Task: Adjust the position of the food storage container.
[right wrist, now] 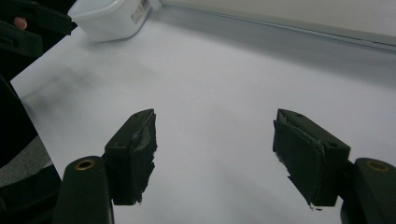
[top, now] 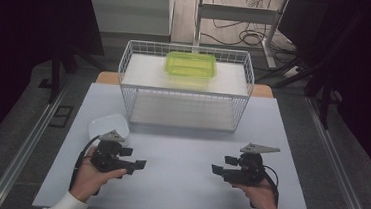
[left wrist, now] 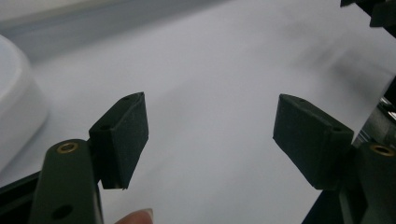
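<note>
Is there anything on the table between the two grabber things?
No. In the high view, only bare table lies between the left gripper and the right gripper. The white container sits behind the left one, off that stretch.

I see a translucent lime-green container [top: 190, 64] on a white wire rack [top: 185, 86] with pale shelves. The table [top: 178, 169] is light grey, the tub [top: 108, 127] white, both grippers black with brass-coloured pivot screws.

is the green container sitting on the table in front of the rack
No, the green container sits on the top shelf of the white wire rack.
</note>
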`<state>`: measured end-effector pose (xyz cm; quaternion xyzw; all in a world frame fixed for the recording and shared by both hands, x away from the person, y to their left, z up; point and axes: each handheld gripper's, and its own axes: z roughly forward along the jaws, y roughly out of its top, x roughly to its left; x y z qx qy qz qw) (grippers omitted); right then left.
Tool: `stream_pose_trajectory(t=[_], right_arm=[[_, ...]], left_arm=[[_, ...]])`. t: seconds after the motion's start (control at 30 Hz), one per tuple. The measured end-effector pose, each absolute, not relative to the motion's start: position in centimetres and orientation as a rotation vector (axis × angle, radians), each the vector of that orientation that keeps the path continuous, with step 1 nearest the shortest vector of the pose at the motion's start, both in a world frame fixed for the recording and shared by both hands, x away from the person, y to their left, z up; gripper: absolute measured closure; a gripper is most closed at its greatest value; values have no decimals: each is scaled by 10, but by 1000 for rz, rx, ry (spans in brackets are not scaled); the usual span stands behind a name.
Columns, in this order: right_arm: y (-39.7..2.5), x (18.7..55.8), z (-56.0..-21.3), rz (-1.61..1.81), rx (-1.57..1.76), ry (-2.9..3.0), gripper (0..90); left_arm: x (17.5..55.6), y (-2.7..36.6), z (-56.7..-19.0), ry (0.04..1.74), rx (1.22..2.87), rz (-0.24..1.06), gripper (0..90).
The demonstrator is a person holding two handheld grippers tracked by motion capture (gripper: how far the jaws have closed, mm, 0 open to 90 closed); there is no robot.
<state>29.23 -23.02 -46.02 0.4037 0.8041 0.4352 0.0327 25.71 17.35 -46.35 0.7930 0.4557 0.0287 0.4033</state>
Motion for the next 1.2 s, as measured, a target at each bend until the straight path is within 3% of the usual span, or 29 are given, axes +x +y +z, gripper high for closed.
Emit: stream_pose_trajectory(t=[0.37,0.63,1.2], right_arm=[[-229,294,-466,1325,1269,2499,302],[-230,296,-468,1327,1297,2500,302],[-232,299,-471,1293,1342,2482,302]], left_arm=[[257,175,-462,1181,2025,94,276],[264,203,-445,1229,1962,142,300],[297,289,-436,1460,1897,228,546]])
